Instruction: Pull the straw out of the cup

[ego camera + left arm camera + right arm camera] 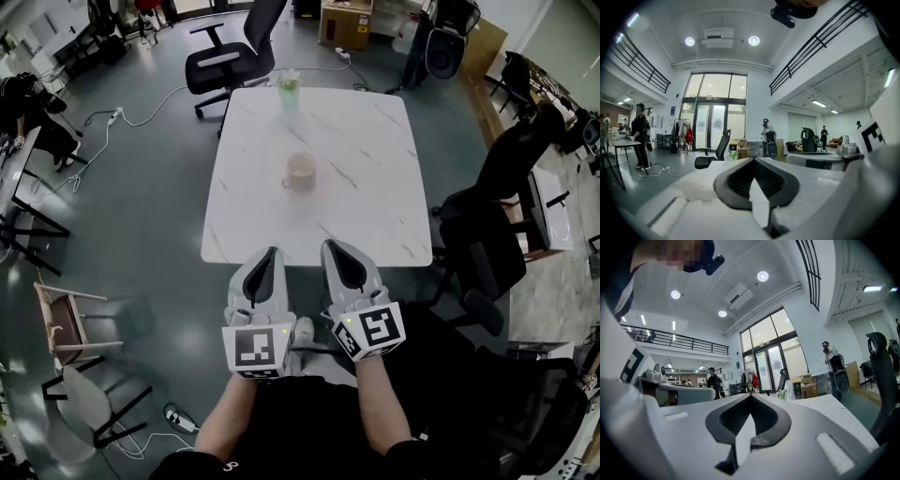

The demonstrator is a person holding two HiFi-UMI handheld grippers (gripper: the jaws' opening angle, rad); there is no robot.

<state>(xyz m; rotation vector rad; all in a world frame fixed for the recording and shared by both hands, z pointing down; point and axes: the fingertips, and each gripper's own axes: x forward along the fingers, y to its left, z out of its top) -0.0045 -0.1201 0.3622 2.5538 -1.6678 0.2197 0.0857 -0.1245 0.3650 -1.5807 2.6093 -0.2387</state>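
A pale green cup [289,94] with a straw poking out of its top stands near the far edge of the white marble table [375,150]. A cream mug [299,172] sits at the table's middle. My left gripper [273,250] and right gripper [331,244] hover side by side over the table's near edge, both shut and holding nothing, well short of the cup. In the left gripper view the closed tips [753,159] point across the table, with the cup [733,155] small beyond them. The right gripper [750,395] also shows closed tips, and the cup [782,393] lies far off.
A black office chair [230,56] stands beyond the table's far left corner, and another black chair [487,234] sits close to its right side. A wooden chair [66,323] is on the floor at left. Cardboard boxes [344,23] and people stand farther back.
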